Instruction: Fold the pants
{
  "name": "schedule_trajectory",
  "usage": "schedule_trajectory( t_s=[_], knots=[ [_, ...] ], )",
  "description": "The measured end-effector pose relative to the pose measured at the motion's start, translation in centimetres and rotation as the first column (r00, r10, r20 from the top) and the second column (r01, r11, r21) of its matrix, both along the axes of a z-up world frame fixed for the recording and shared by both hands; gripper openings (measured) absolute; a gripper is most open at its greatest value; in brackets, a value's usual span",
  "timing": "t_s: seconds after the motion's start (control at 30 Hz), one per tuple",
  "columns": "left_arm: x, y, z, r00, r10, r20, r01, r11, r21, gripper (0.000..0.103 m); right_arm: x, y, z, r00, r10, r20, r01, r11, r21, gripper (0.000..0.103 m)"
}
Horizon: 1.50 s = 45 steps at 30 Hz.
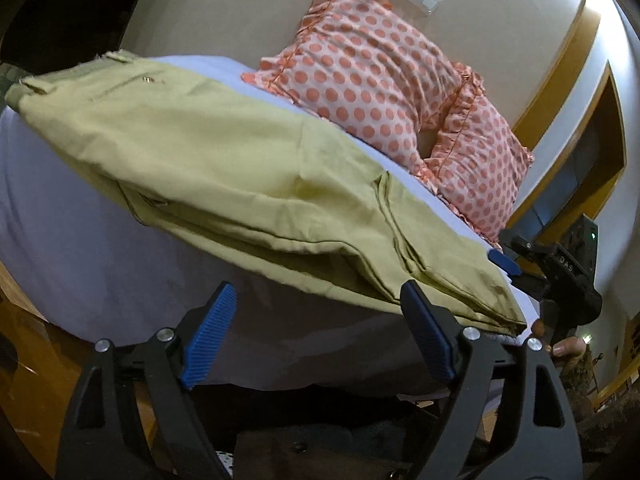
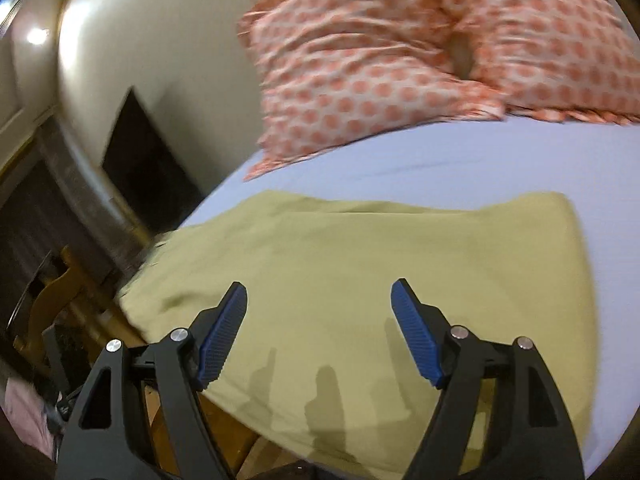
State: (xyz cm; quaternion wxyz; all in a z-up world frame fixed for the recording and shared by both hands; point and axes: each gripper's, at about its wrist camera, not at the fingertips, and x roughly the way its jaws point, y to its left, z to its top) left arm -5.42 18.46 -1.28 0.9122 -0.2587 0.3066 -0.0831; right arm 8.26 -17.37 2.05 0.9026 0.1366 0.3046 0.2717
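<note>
Olive-green pants point(image 1: 224, 172) lie folded on a bed with a pale lilac sheet point(image 1: 60, 232); the waistband with a small button points to the far left. My left gripper point(image 1: 320, 320) is open and empty, low at the bed's near edge, just short of the pants' hem end. My right gripper point(image 2: 318, 320) is open and empty, hovering over the pants point(image 2: 360, 280); this view is motion-blurred. The right gripper also shows in the left wrist view point(image 1: 560, 276) at the far right beside the hem end.
Two pink pillows with orange dots point(image 1: 384, 76) lean against the wall at the head of the bed, also in the right wrist view point(image 2: 380, 68). A wooden bed frame point(image 2: 72, 280) and dark furniture point(image 2: 148, 160) stand left of the bed.
</note>
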Motion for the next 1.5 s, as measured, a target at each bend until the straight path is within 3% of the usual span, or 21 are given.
schedule_trajectory(
  t_s=[0.3, 0.47, 0.57, 0.67, 0.8, 0.87, 0.9, 0.97, 1.03, 1.13, 1.17, 1.23, 1.3, 1.37, 1.43, 1.47, 1.5],
  knots=[
    [1.0, 1.5, 1.1, 0.998, 0.055, 0.044, -0.051, 0.995, -0.084, 0.085, 1.6, 0.1, -1.9, 0.999, -0.008, -0.051, 0.008, 1.0, 0.001, 0.076],
    [1.2, 4.6, 1.8, 0.985, 0.159, 0.059, -0.147, 0.972, -0.182, 0.085, 1.7, 0.4, -2.7, 0.998, 0.003, -0.066, -0.003, 1.0, -0.002, 0.076],
    [1.9, 7.7, 1.9, 0.963, 0.268, 0.029, -0.255, 0.941, -0.224, 0.085, 1.7, 0.3, -3.1, 0.998, 0.003, -0.067, -0.003, 1.0, 0.004, 0.076],
    [2.7, 12.3, 1.4, 0.911, 0.411, -0.022, -0.4, 0.871, -0.285, 0.084, 1.6, 0.2, -3.1, 0.998, 0.007, -0.06, -0.006, 1.0, 0.011, 0.076],
    [3.7, 15.7, 1.2, 0.879, 0.47, -0.082, -0.465, 0.804, -0.371, 0.068, 1.6, -0.2, -3.2, 0.999, 0.008, -0.051, -0.007, 1.0, 0.019, 0.076],
    [4.4, 16.1, 1.6, 0.859, 0.498, -0.123, -0.509, 0.802, -0.312, 0.038, 1.6, -0.6, -3.2, 0.999, 0.005, -0.046, -0.003, 1.0, 0.026, 0.076],
    [5.1, 16.0, 2.3, 0.845, 0.515, -0.148, -0.535, 0.814, -0.224, 0.016, 1.7, -0.9, -3.2, 0.999, 0.002, -0.045, 0.0, 1.0, 0.031, 0.076],
    [6.3, 14.9, 4.2, 0.846, 0.512, -0.149, -0.528, 0.845, -0.092, 0.014, 1.7, -1.7, -3.1, 0.999, -0.008, -0.041, 0.01, 0.999, 0.044, 0.076],
    [7.3, 12.9, 7.0, 0.862, 0.496, -0.107, -0.492, 0.869, 0.056, 0.012, 1.6, -2.8, -2.9, 0.999, -0.03, -0.029, 0.032, 0.998, 0.056, 0.076],
    [9.8, 7.7, 12.0, 0.916, 0.401, -0.006, -0.39, 0.895, 0.217, 0.011, 1.5, -5.6, -2.2, 0.995, -0.097, -0.008, 0.097, 0.991, 0.091, 0.077],
    [10.9, 4.1, 14.2, 0.945, 0.324, 0.046, -0.323, 0.901, 0.288, 0.011, 1.4, -6.8, -2.0, 0.991, -0.131, -0.002, 0.131, 0.986, 0.103, 0.077],
    [12.0, -1.9, 16.5, 0.975, 0.183, 0.124, -0.218, 0.892, 0.397, 0.013, 1.2, -9.0, -1.6, 0.981, -0.194, 0.006, 0.191, 0.974, 0.123, 0.077],
    [12.4, -9.3, 17.7, 0.983, -0.033, 0.178, -0.06, 0.868, 0.493, 0.014, 0.6, -11.8, -1.2, 0.961, -0.275, 0.01, 0.271, 0.951, 0.147, 0.077],
    [12.0, -16.5, 16.8, 0.955, -0.25, 0.163, 0.12, 0.822, 0.556, 0.017, -0.1, -14.6, -1.0, 0.938, -0.346, 0.002, 0.34, 0.924, 0.173, 0.077],
    [11.2, -22.3, 14.0, 0.903, -0.418, 0.104, 0.27, 0.738, 0.618, 0.018, -0.6, -16.7, -1.1, 0.922, -0.387, -0.015, 0.382, 0.903, 0.199, 0.077],
    [10.6, -25.5, 11.5, 0.859, -0.51, 0.041, 0.363, 0.664, 0.653, 0.018, -0.8, -17.8, -1.3, 0.915, -0.403, -0.033, 0.4, 0.891, 0.216, 0.077],
    [10.3, -27.3, 9.5, 0.829, -0.559, -0.019, 0.426, 0.609, 0.669, 0.017, -0.8, -18.5, -1.5, 0.912, -0.408, -0.048, 0.408, 0.885, 0.225, 0.077]
  ],
)
